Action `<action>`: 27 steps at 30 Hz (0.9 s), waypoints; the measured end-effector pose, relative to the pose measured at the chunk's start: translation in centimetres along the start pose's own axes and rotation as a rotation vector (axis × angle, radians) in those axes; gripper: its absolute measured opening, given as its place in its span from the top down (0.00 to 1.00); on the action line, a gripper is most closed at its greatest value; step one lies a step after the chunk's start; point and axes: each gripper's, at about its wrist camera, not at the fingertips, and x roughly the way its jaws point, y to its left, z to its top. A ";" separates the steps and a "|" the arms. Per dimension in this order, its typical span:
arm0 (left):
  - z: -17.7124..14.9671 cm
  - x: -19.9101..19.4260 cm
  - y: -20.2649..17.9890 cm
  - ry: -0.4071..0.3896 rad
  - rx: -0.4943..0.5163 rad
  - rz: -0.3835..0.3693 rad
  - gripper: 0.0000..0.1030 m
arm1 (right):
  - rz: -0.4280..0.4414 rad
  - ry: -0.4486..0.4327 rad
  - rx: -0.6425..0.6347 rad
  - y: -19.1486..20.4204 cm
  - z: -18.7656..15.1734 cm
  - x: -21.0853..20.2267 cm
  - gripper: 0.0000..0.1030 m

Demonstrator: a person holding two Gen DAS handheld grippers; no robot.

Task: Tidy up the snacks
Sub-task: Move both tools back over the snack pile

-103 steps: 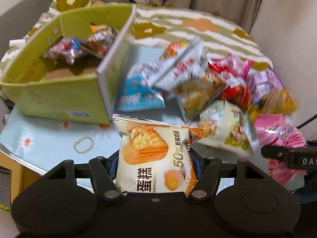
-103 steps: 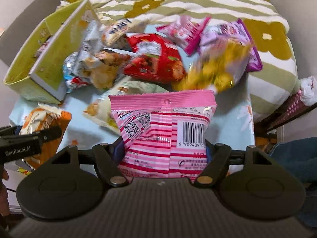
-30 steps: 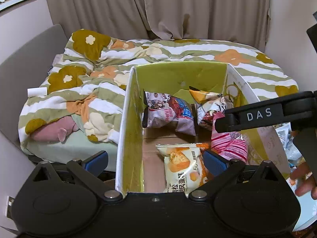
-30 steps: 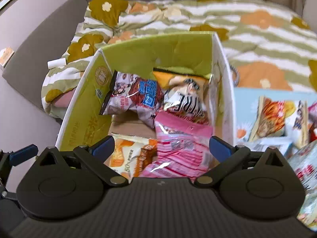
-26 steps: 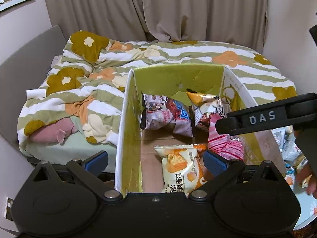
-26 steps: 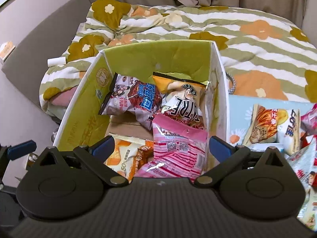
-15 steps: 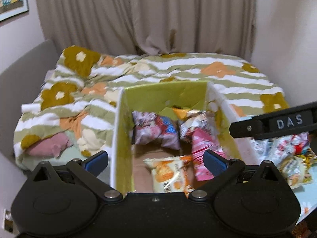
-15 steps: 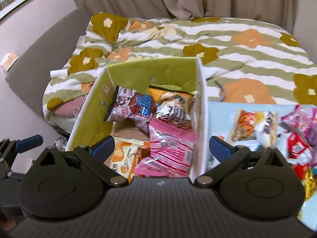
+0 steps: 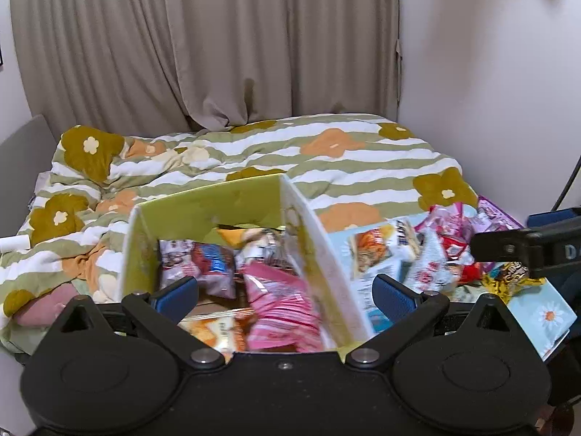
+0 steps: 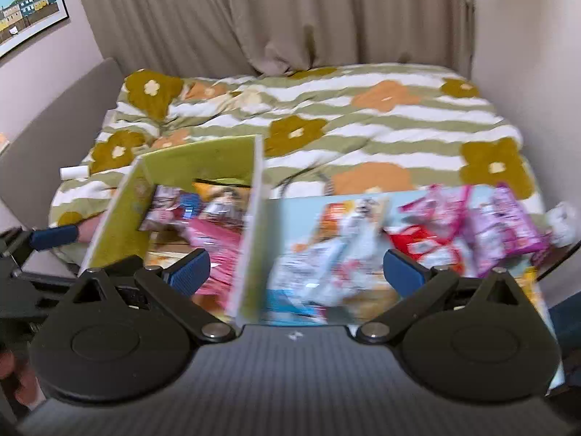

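Note:
A green cardboard box [image 9: 218,203] stands on the left of a light blue table [image 9: 544,312]. It holds several snack bags, among them a pink striped bag [image 9: 283,305] and an orange cake bag [image 9: 214,330]. My left gripper [image 9: 285,299] is open and empty, raised above the box's near side. My right gripper [image 10: 296,272] is open and empty, above the box's right wall [image 10: 250,232]. A pile of loose snack bags [image 10: 435,232] lies on the table to the right; it also shows in the left wrist view [image 9: 435,254].
A bed with a green striped floral quilt [image 9: 326,152] lies behind the table. Beige curtains [image 9: 218,43] hang at the back and a wall stands on the right. The right gripper's finger [image 9: 526,250] shows at the right in the left wrist view.
Both grippers let go of their bags in the box, the cake bag and the pink bag. Since then both have risen and drawn back, the right one swinging right toward the pile.

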 end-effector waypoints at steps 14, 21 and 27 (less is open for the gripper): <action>0.1 2.8 -13.5 0.074 -0.015 0.003 0.00 | -0.057 0.064 0.000 -15.6 -3.0 -0.7 0.00; -1.2 6.5 -18.7 0.118 -0.036 0.014 0.00 | -0.038 0.100 0.014 -21.1 -5.0 2.2 0.00; -2.7 10.5 -22.2 0.164 0.000 -0.019 0.00 | -0.017 0.125 0.077 -24.1 -6.3 5.6 0.00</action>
